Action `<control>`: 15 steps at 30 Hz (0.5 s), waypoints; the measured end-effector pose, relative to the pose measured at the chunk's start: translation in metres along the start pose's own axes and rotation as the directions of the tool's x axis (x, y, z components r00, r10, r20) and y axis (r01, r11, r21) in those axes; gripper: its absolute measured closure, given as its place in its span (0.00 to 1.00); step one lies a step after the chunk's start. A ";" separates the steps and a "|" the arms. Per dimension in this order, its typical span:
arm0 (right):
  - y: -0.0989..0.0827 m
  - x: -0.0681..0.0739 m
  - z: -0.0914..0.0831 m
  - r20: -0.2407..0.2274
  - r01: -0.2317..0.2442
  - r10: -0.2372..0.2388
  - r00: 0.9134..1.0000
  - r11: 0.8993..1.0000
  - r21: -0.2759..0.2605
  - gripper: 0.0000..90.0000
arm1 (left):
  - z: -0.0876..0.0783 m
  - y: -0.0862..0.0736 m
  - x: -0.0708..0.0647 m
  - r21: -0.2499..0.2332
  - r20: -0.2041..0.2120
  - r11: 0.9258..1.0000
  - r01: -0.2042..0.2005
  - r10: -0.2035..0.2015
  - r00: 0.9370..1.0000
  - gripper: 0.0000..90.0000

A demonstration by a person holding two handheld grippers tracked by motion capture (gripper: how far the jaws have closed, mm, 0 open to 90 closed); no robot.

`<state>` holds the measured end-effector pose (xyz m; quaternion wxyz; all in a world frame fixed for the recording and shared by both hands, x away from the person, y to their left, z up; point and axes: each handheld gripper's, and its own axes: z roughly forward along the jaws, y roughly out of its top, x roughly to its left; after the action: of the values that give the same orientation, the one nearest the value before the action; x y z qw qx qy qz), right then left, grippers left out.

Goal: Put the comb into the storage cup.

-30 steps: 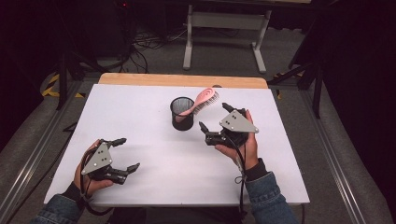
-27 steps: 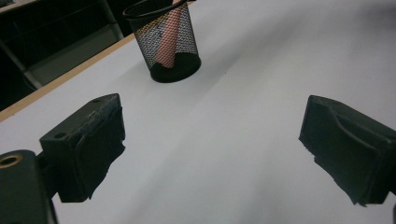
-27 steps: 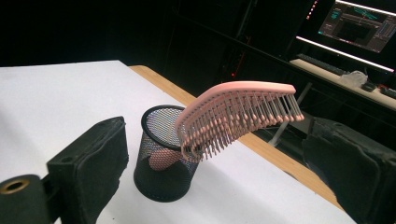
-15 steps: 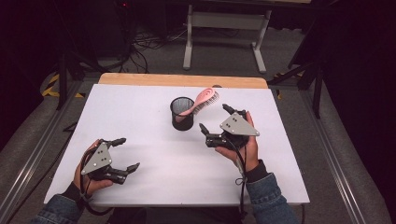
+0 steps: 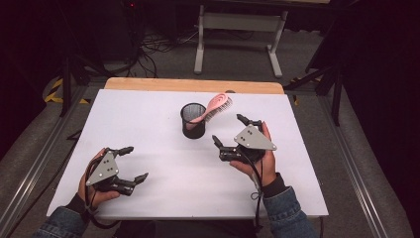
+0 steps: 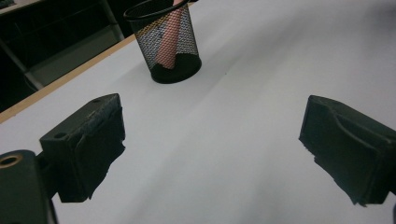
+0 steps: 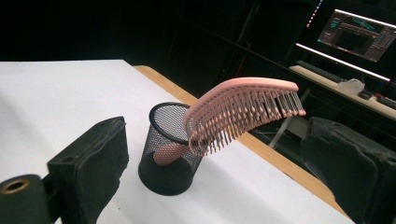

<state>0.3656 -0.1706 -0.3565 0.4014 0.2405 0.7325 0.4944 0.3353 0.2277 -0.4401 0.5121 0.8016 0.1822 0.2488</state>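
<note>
A black mesh cup [image 5: 192, 120] stands upright at the middle of the white table [image 5: 148, 124]. A pink hairbrush [image 5: 218, 104] has its handle in the cup, and its bristled head leans out to the right. My right gripper [image 5: 227, 128] is open just right of the cup and holds nothing. In the right gripper view the brush head [image 7: 243, 105] hangs over the cup [image 7: 169, 149], between and beyond the wide-apart jaws of that gripper [image 7: 219, 163]. My left gripper [image 5: 137, 162] rests open and empty near the front left. It [image 6: 215, 140] faces the cup [image 6: 169, 44] from a distance.
A wooden strip [image 5: 193, 85] runs along the table's far edge. Behind it are a grey stand [image 5: 237, 22] and cables on the floor. A lit monitor [image 7: 362, 35] sits on a desk in the dark background.
My right gripper has drawn back slightly from the cup towards the person. The left gripper, cup and brush have stayed where they were.
</note>
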 end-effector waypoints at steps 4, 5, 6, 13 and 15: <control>-0.002 0.000 -0.002 0.000 0.004 -0.004 1.000 1.000 -0.002 0.08 | 0.000 0.000 0.000 -0.001 0.000 1.000 -0.001 0.001 1.000 0.09; -0.002 0.000 -0.003 -0.001 0.005 -0.005 1.000 1.000 -0.001 0.08 | 0.000 0.000 0.000 -0.002 0.000 1.000 0.000 0.000 1.000 0.09; -0.003 0.000 -0.005 -0.010 -0.010 0.010 1.000 1.000 -0.004 0.09 | 0.000 0.000 0.000 -0.001 0.000 1.000 0.000 0.000 1.000 0.09; -0.005 0.000 -0.010 -0.005 -0.001 0.001 1.000 1.000 -0.008 0.09 | 0.000 0.000 0.000 0.000 0.000 1.000 0.001 -0.001 1.000 0.09; -0.006 0.002 -0.011 -0.006 0.016 -0.016 1.000 1.000 -0.011 0.09 | 0.000 0.000 0.000 0.001 0.000 1.000 0.001 -0.001 1.000 0.09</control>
<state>0.3555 -0.1779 -0.3608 0.4044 0.2309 0.7330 0.4958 0.3351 0.2275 -0.4402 0.5119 0.8017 0.1828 0.2485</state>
